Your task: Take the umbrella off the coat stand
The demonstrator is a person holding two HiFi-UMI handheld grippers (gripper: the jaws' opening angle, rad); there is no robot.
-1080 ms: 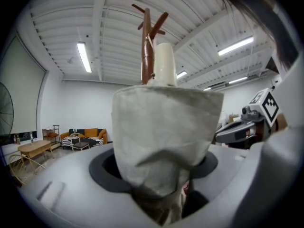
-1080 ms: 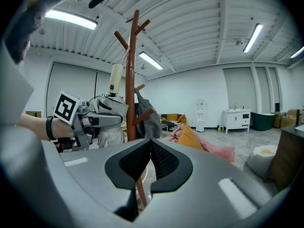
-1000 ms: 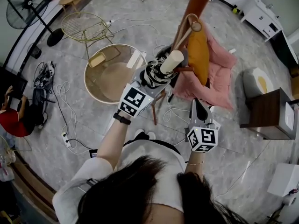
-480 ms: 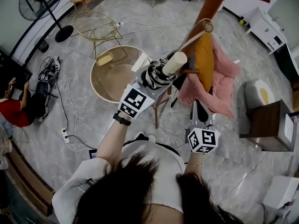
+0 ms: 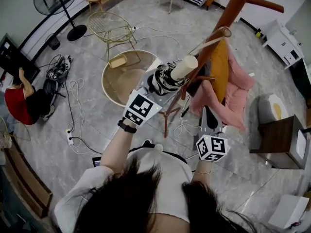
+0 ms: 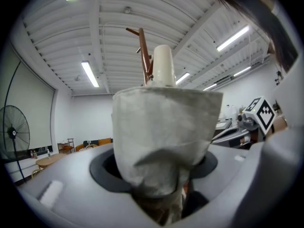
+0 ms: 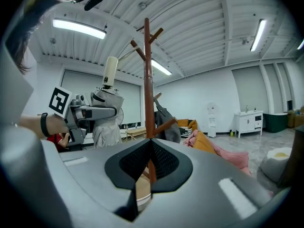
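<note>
In the head view, the left gripper (image 5: 156,85) clamps the folded umbrella (image 5: 167,79), barely shifted from a second ago, just beside the coat stand (image 5: 228,18). In the left gripper view, fabric fills its jaws. In the right gripper view, the right gripper (image 7: 148,146) is closed and empty, and the umbrella hangs apart from the pole, seemingly freed.

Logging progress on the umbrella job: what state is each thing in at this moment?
Umbrella: folded, handle up, clamped in the left jaws.
Left gripper: shut on the umbrella.
Right gripper: jaws together, holding nothing.
Coat stand: upright, loaded.
Orange cloth: hanging on the stand.
Pink cloth: hanging on the stand.
</note>
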